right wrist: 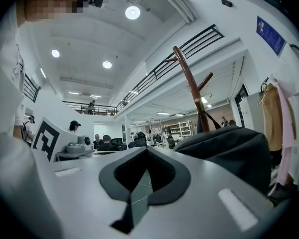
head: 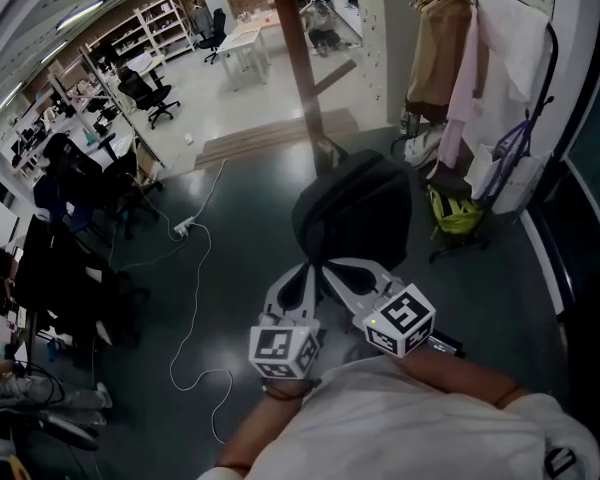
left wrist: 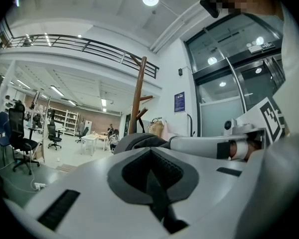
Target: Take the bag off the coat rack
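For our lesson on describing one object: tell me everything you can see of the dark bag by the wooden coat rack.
The bag is dark, of soft matte fabric, rounded and bulging like a backpack, no print visible. It is up at gripper height, close in front of the coat rack. In the right gripper view a dark strap rises from it beside the pole. The left gripper and right gripper, both shut, meet at its near edge; whether they clamp it is unclear.
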Motion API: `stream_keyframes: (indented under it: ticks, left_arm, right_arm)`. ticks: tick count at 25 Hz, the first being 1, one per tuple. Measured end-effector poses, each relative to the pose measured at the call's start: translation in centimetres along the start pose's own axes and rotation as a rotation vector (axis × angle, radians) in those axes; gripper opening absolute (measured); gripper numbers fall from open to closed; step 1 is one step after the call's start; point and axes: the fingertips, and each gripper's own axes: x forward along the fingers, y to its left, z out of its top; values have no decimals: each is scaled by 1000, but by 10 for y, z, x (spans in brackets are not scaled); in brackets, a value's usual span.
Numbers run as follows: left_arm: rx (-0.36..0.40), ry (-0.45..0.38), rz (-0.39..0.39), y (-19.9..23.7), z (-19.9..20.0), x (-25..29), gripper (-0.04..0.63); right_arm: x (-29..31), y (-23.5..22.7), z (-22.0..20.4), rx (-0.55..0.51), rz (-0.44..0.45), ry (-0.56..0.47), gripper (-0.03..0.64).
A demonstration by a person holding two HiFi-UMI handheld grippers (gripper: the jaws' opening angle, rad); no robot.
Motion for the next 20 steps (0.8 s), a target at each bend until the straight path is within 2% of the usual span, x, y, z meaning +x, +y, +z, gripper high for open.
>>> stream_keyframes:
  ticks: [11, 20]
  left_arm:
    - [-7, -12, 67, 12, 16, 46, 2]
    - [-10, -41, 121, 10, 35, 70, 2]
  right_arm:
    - [13, -59, 31, -42, 30, -26, -12]
    - [22, -118, 78, -105, 51, -65, 14]
